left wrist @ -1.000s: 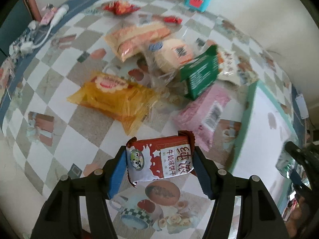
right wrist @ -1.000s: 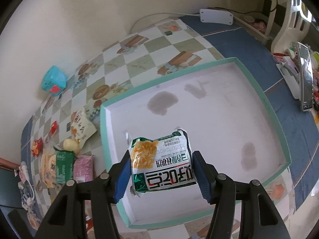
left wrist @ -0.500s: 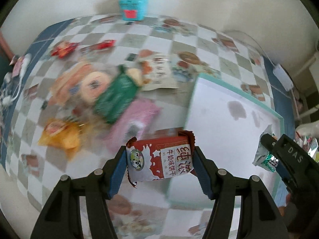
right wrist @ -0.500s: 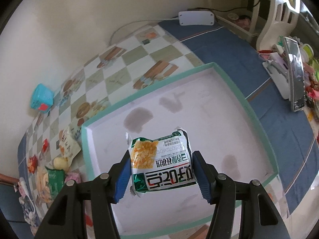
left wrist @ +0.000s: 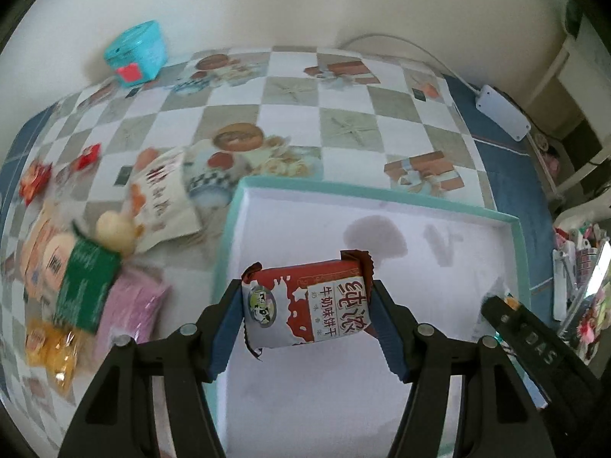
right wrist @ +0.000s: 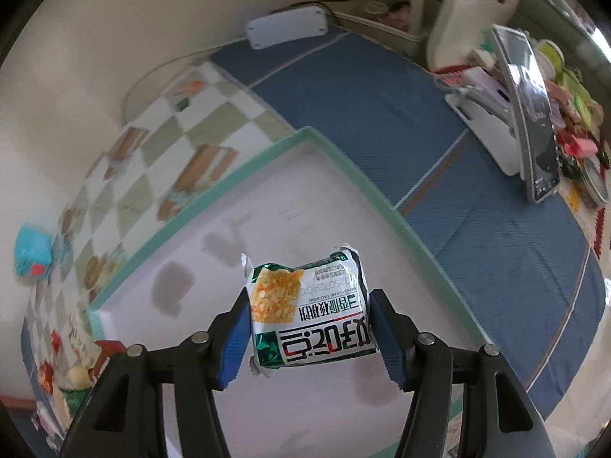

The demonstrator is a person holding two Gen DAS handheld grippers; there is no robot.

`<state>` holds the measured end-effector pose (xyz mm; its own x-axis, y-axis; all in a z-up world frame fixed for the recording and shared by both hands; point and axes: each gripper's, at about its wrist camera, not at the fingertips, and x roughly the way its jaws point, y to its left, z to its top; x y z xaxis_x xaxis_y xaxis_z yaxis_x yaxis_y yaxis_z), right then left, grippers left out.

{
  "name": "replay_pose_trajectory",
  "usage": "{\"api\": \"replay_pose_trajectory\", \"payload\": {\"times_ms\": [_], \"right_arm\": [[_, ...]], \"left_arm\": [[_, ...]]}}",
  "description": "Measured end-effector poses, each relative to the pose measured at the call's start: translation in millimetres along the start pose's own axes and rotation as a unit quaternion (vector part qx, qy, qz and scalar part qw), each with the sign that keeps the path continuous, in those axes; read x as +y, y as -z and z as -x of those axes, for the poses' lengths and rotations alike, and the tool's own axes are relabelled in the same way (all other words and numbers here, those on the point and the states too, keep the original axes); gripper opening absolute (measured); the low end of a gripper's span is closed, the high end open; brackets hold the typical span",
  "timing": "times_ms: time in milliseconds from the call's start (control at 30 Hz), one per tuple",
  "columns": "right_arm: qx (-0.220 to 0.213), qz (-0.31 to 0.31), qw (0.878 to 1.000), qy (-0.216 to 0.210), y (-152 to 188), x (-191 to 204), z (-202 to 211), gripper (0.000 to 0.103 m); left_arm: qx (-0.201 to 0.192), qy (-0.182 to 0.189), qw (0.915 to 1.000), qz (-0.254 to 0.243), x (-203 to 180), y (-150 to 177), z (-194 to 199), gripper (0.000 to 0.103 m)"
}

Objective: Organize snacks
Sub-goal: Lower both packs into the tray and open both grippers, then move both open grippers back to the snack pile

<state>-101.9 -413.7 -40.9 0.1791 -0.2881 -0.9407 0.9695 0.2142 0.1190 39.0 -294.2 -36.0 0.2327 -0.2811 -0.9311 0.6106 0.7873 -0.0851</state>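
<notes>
tabletop (left wrist: pixel 343 122) checkered cloth | teal-rimmed tray (left wrist: pixel 382 194) white floor | left gripper (left wrist: pixel 305 313) jaws clenched on red-white biscuit pack (left wrist: pixel 305 305), over tray near its left rim | right gripper (right wrist: pixel 309 320) jaws clenched on green-white snack pack (right wrist: pixel 309 313), over tray | loose snacks (left wrist: pixel 84 282) left of tray
</notes>
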Motion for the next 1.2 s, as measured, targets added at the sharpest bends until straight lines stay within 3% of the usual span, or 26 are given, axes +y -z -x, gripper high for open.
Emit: {"api": "replay_pose_trajectory", "payload": {"times_ms": [233,567,667,767,1200], "right_arm": [[-0.008,-0.009,1.000,0.029,-9,-10,-7,0.064],[-0.012,-0.001,0.999,0.030,-9,-7,0,0.064],[-0.011,0.001,1.000,0.020,-8,-6,3,0.072],[-0.021,0.004,0.999,0.024,-8,-4,6,0.082],[-0.035,0.022,0.999,0.010,3,9,25,0.086]], "left_arm": [[-0.003,0.034,0.9992,-0.019,-14,-4,-13,0.067],[-0.003,0.037,0.9991,-0.018,-12,-2,1,0.070],[0.001,0.038,0.9993,-0.002,-5,-2,5,0.080],[0.004,0.032,0.9993,0.019,7,-2,7,0.082],[0.013,0.029,0.9923,0.120,83,12,10,0.091]]}}
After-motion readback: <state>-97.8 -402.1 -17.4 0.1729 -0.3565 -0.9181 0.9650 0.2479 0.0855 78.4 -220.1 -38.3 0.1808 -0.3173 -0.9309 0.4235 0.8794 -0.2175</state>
